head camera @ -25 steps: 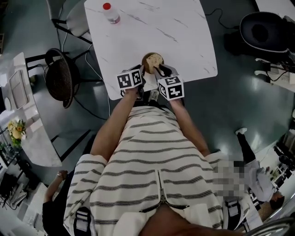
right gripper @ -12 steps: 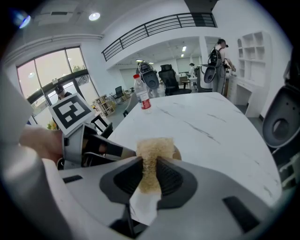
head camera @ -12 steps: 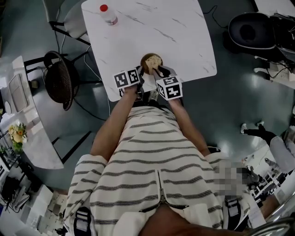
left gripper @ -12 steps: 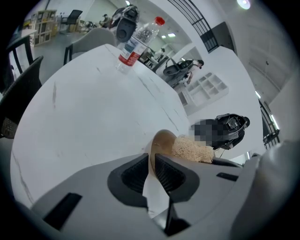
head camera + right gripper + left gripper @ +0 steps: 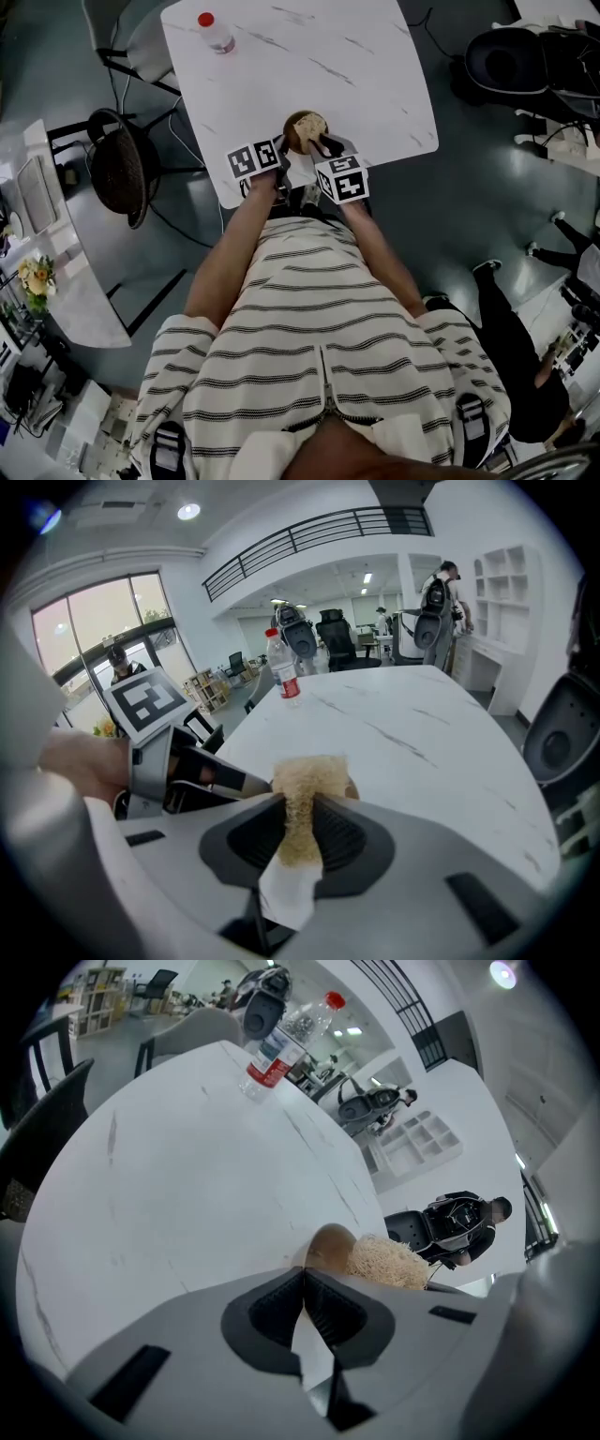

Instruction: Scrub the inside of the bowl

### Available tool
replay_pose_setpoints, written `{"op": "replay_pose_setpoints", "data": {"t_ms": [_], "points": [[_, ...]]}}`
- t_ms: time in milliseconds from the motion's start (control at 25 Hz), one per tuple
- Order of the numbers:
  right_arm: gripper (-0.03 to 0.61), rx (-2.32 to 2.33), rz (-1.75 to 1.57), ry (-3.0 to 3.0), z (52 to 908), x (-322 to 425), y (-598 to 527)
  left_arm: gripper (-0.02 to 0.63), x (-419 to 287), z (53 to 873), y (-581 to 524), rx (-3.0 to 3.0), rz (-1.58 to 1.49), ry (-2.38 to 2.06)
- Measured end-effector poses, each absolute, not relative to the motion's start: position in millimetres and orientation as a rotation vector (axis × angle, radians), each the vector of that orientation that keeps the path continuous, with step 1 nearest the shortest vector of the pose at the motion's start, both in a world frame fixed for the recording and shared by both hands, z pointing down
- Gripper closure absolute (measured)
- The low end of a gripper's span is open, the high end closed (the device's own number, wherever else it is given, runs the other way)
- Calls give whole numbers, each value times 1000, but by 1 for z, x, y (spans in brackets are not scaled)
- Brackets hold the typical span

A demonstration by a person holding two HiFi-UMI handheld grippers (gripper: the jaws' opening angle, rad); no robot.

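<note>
A: What did your own gripper cameras show that the head view didn't?

B: The grips. Your left gripper (image 5: 305,1277) had its jaws drawn almost together, pinching the rim of the bowl (image 5: 326,1247). Your right gripper (image 5: 298,803) was clamped on the scrub pad (image 5: 309,778), whose upper end stuck out past the jaw tips over the bowl. From the head view you only got both grippers meeting at the bowl, which sat on the table (image 5: 319,66) at the middle of its near edge.

A: And what did the head view add?

B: The layout. The bottle (image 5: 217,32) stood by the table's far left corner, and a dark chair (image 5: 117,169) was on the floor off the table's left side.

A: Any change from a second before?

B: Little at the table: the bowl kept its place at the near edge and both of your grips looked the same. The whole view had slid a touch, and a person in dark clothes (image 5: 511,347) had moved on the floor beyond the table's right side.

A: Materials?

B: The table was white with thin grey veins and rounded corners, like marble. The bowl was round, brown and smooth. The pad was tan, coarse and fibrous — a flat oblong. The bottle was clear plastic with a red cap and a red label.
</note>
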State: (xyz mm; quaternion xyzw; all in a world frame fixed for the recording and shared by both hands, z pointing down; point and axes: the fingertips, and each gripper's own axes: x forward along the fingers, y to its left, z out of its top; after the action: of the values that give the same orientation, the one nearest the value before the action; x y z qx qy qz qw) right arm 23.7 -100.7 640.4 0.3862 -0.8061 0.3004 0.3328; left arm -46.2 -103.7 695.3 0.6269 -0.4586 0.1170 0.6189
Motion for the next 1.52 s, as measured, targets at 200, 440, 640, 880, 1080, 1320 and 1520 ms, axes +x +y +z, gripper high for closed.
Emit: {"op": "replay_pose_setpoints", "data": {"t_ms": [200, 440, 640, 880, 1080, 1320, 1520], "points": [[485, 1001, 784, -2097, 641, 23, -99, 604, -48, 692, -102, 1426, 264, -1060], [485, 992, 775, -2065, 647, 25, -101, 606, -47, 692, -100, 1416, 264, -1069], [485, 988, 768, -2038, 659, 23, -108, 606, -47, 694, -97, 1414, 265, -1077], [485, 949, 723, -2013, 674, 15, -111, 606, -48, 696, -95, 1410, 260, -1077], [486, 896, 612, -2061, 671, 8, -114, 606, -48, 695, -95, 1419, 257, -1077], [488, 803, 505, -2103, 675, -3, -112, 606, -50, 695, -94, 1422, 265, -1086], [488, 636, 459, -2160, 675, -17, -99, 606, -57, 695, -96, 1407, 251, -1113]]}}
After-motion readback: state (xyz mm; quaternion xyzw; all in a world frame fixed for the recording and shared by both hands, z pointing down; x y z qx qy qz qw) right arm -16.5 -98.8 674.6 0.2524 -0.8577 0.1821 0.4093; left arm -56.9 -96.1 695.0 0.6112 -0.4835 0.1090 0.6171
